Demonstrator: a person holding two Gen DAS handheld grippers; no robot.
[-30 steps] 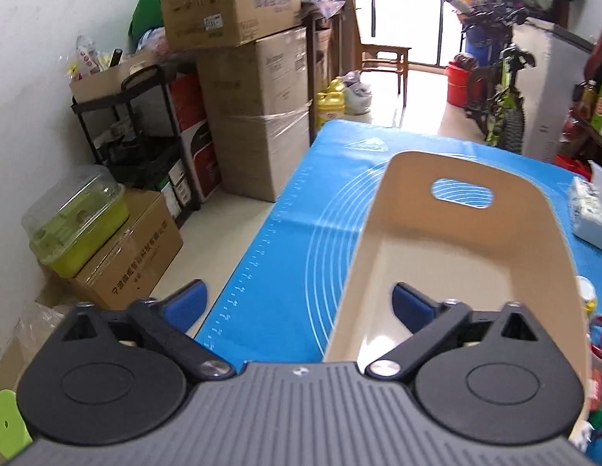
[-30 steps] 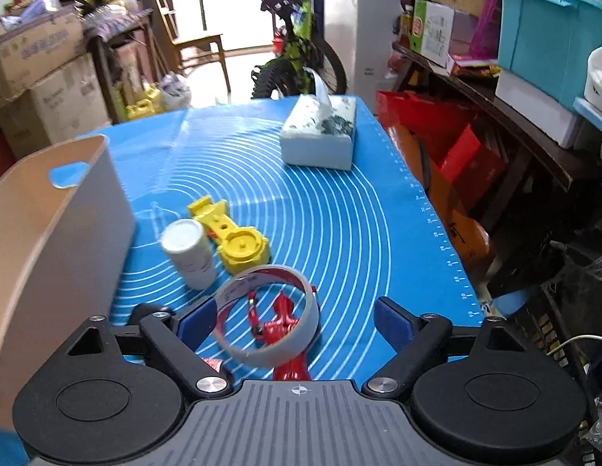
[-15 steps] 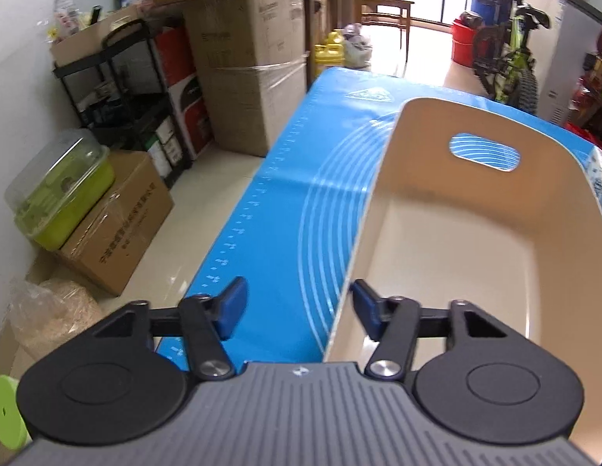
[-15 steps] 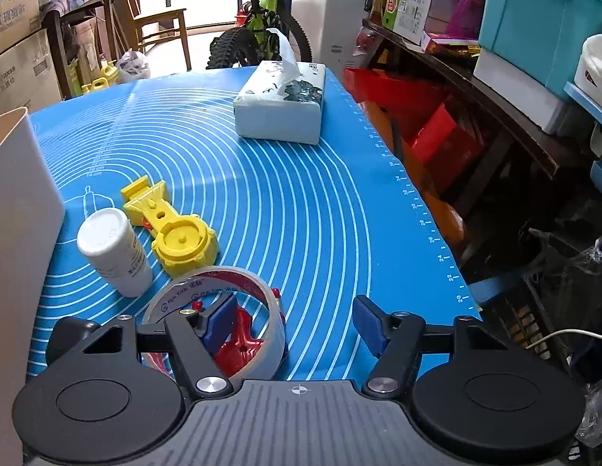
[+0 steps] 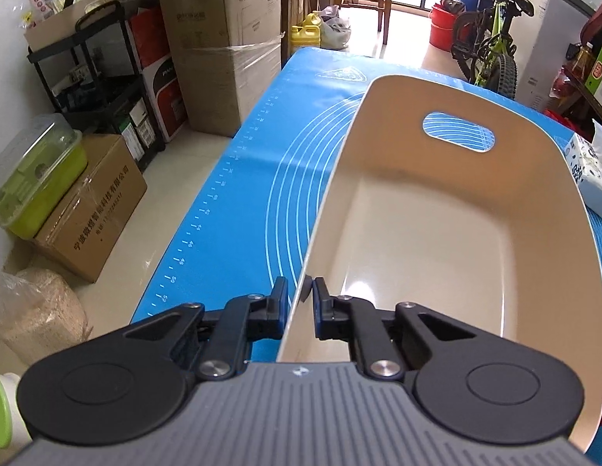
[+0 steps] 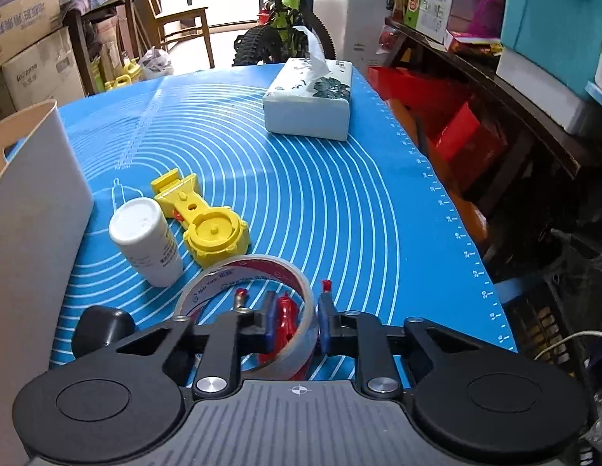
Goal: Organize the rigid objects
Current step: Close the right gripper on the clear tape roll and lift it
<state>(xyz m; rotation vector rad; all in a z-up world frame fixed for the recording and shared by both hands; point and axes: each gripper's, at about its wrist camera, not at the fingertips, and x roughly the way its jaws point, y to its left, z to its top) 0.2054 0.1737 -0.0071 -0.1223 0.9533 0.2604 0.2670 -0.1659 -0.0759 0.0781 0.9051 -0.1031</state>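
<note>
Beige bin [image 5: 448, 233] runs lengthwise ahead, handle cutout at far end

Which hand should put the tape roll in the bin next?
Right. The right gripper is already shut on the tape roll, while the left gripper pinches the beige bin wall, likely steadying it.

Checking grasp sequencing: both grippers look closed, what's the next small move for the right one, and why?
Probably lift: the right gripper is shut on the tape roll wall, still low over the mat, while the left gripper pinches the empty bin wall.
</note>
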